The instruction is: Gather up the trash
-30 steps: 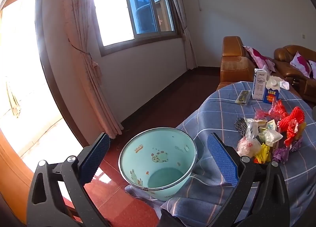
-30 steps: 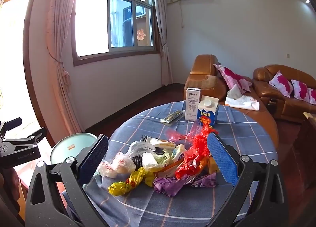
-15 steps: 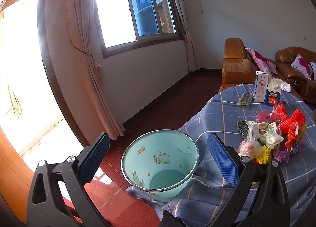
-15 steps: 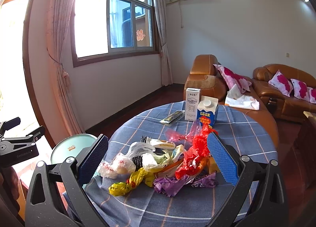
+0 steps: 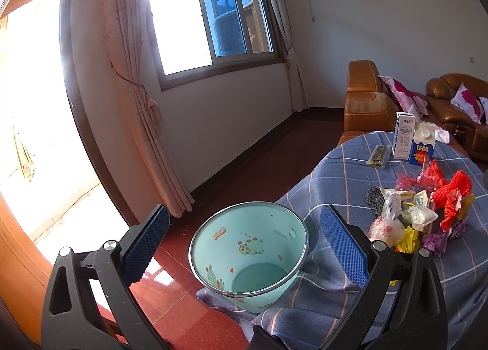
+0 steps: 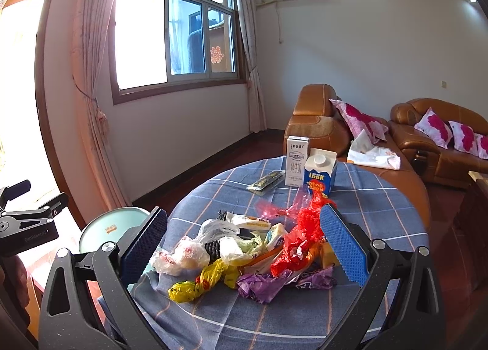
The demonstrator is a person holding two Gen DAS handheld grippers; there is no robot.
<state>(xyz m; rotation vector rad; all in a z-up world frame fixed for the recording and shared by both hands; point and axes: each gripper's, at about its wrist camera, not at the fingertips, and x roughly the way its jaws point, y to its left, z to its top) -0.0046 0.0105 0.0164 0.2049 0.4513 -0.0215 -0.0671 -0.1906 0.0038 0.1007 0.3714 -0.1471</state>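
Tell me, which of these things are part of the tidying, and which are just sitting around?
Part of the job:
- wrappers heaped on the table
- bin at the table's edge
- left tool, open, empty
- right tool, open, empty

Possibly trash, cannot tell:
- cartons
- packet

Just lying about:
- sofas
- cushions
- curtains
- cloth

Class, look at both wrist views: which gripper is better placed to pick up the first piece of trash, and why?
Right. The right gripper is open and faces the trash pile on the table. The left gripper, also open, faces the empty bin, with the pile off to its side.
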